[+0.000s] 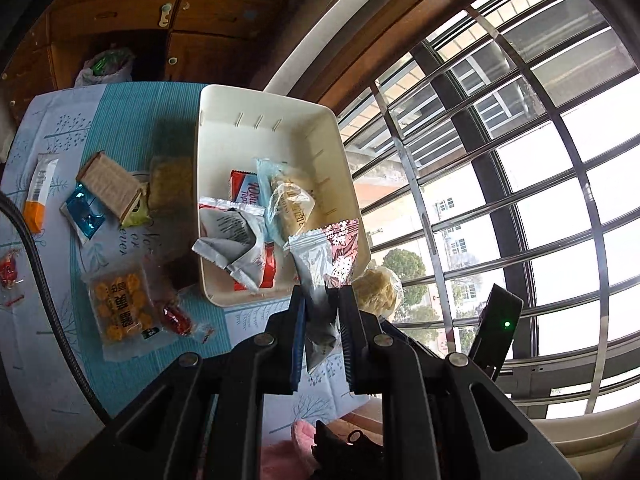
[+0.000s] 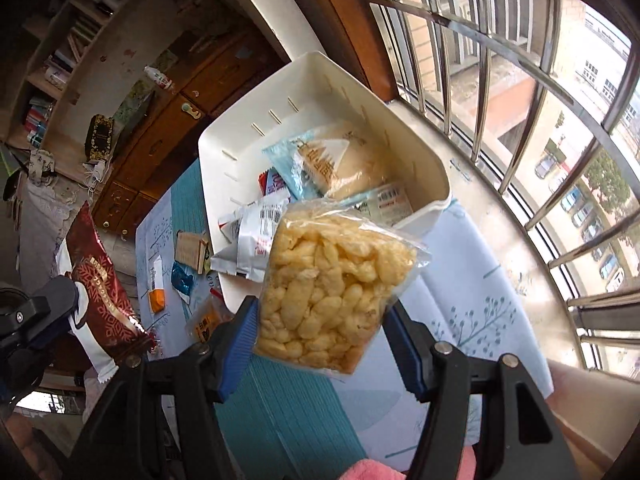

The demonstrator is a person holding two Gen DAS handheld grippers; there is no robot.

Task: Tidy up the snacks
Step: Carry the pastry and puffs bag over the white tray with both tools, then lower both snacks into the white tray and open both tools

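Both grippers clamp snacks above the white bin (image 1: 276,120): left gripper (image 1: 322,320) a red-and-silver packet (image 1: 316,268), right gripper (image 2: 320,320) a puffed-corn bag (image 2: 332,292)

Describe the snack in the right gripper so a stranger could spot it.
Start at the white bin on the blue tablecloth by the window. Just in front of it, the right gripper holds up a clear bag of puffed snacks. It is the only see-through bag of pale yellow puffs.

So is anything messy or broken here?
Nothing looks broken or spilled. It is just untidy: snacks lie jumbled in the white bin, and more, like the orange cracker pack, are scattered on the tablecloth. Each gripper holds one packet in the air.
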